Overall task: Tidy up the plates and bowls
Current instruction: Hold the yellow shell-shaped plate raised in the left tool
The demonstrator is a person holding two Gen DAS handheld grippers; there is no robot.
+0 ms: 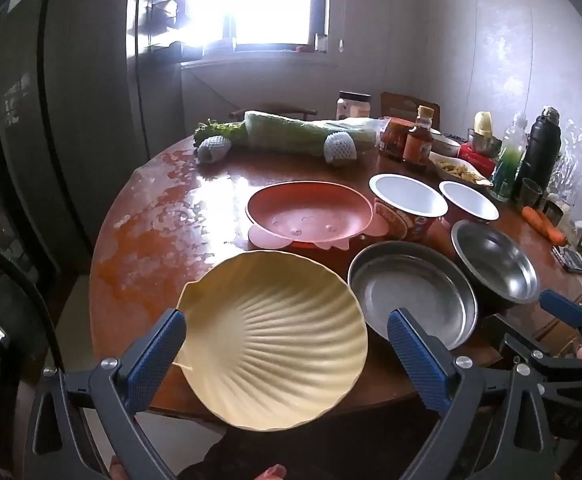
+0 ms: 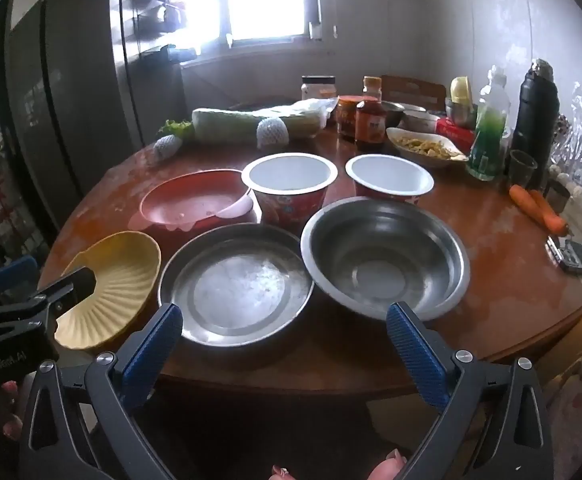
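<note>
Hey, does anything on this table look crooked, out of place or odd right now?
Yes: the yellow shell plate sits tilted, jutting past the table edge, with the left gripper open around it. The steel bowl also leans, its rim over the flat steel dish. Nothing looks spilled.

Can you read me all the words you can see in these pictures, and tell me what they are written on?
Nothing here can be read for sure.
Left tongs: pale lettering on the black body, too blurred to read.
Sauce bottle: orange label, print too small.
Red paper cup: printed wrap, blurred.
Green bottle: label unreadable.
Red box: no legible print.
Fridge: stuck-on markings, too blurred to read.
</note>
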